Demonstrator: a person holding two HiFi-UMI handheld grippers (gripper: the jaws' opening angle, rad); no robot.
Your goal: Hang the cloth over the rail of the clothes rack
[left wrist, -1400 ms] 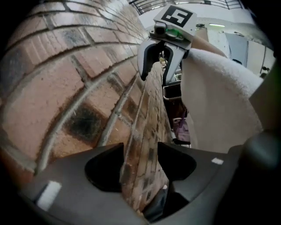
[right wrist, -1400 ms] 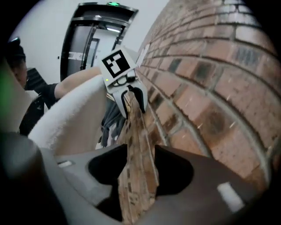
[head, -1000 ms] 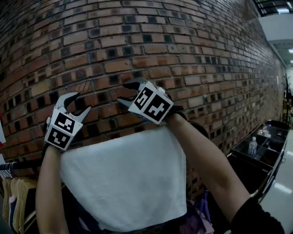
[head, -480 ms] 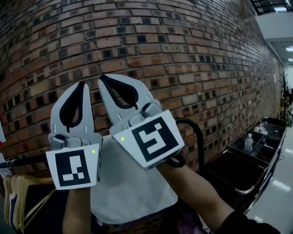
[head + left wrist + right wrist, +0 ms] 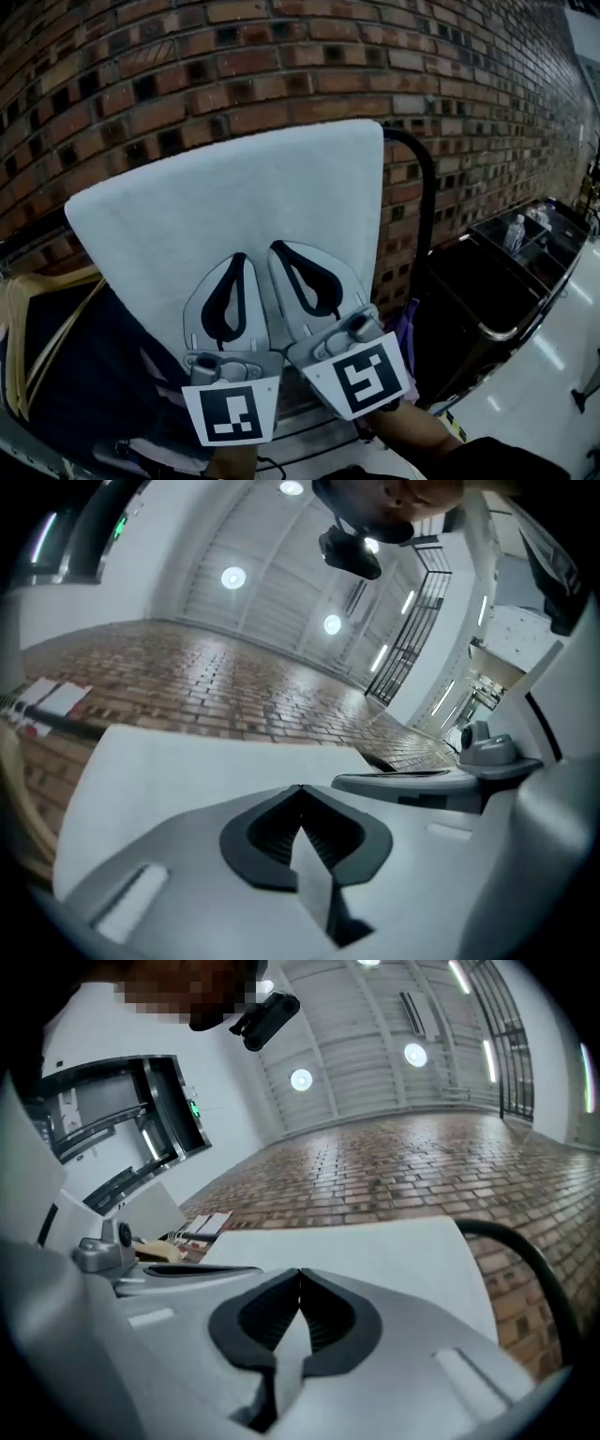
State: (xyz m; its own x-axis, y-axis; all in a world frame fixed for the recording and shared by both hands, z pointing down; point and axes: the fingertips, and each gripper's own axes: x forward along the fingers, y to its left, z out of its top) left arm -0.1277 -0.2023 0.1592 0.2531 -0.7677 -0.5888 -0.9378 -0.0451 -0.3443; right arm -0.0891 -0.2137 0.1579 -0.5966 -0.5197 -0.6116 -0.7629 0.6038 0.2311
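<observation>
- Head view: a white rectangular terry cloth (image 5: 234, 192) lies draped over the black metal rail of the clothes rack (image 5: 427, 187), at the rail's right end just beside the bend, in front of a red brick wall (image 5: 187, 75). Wooden hangers (image 5: 33, 309) sit towards the rail's left end. By my reading the hanging step is done. The next move only calls for drawing both tools clear without snagging the cloth's front face.
- Head view, fingers: the left gripper (image 5: 238, 258) and right gripper (image 5: 278, 248) sit side by side in front of the cloth's lower half, each pair of fingers pressed together and empty.
- Left gripper view: fingers together tip to tip, nothing between them — the cloth (image 5: 187, 757) lies beyond, untouched as far as I can tell.
- Right gripper view: fingers likewise together and bare — cloth (image 5: 375, 1246) and curved rail (image 5: 525, 1251) beyond.
</observation>
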